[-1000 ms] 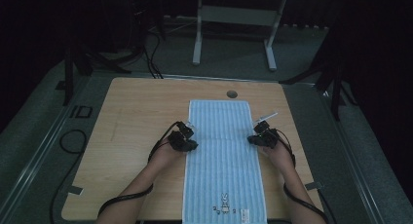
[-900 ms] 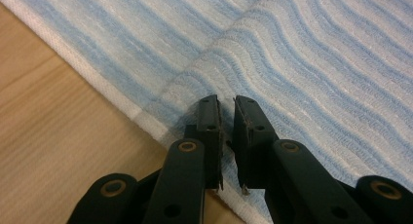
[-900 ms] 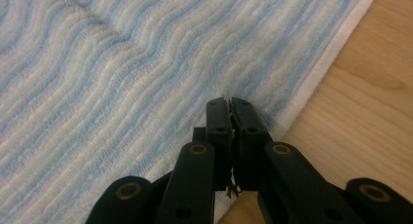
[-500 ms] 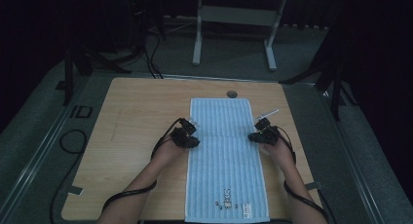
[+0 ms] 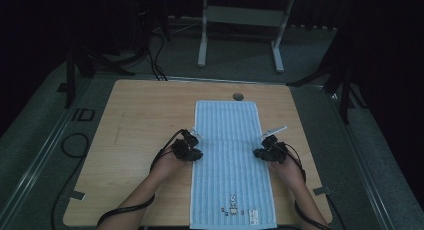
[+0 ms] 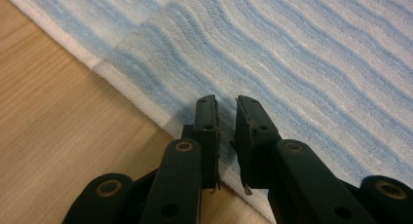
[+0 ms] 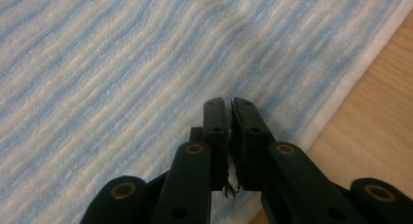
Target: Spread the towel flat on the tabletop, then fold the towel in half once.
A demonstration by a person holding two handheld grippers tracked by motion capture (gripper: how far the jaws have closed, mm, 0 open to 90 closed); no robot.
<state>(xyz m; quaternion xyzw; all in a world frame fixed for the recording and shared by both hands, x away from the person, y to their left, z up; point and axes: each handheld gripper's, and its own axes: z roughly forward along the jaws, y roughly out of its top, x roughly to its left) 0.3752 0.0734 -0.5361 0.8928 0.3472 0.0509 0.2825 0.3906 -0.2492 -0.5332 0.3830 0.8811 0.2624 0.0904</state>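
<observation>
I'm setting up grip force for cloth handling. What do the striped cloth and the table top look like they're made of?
Striped cloth: looks like soft terry or woven cotton, matte, light blue and white; the left gripper view shows raised wavy ribs and a plain white hem.
Table top: looks like wood or wood-look laminate, smooth and pale; fine straight grain lines show, but the pictures can't settle which.

Left tool (image 5: 193, 149) and right tool (image 5: 261, 151) held low, level with each other — jaws nearly closed, forearms angled inward.
</observation>
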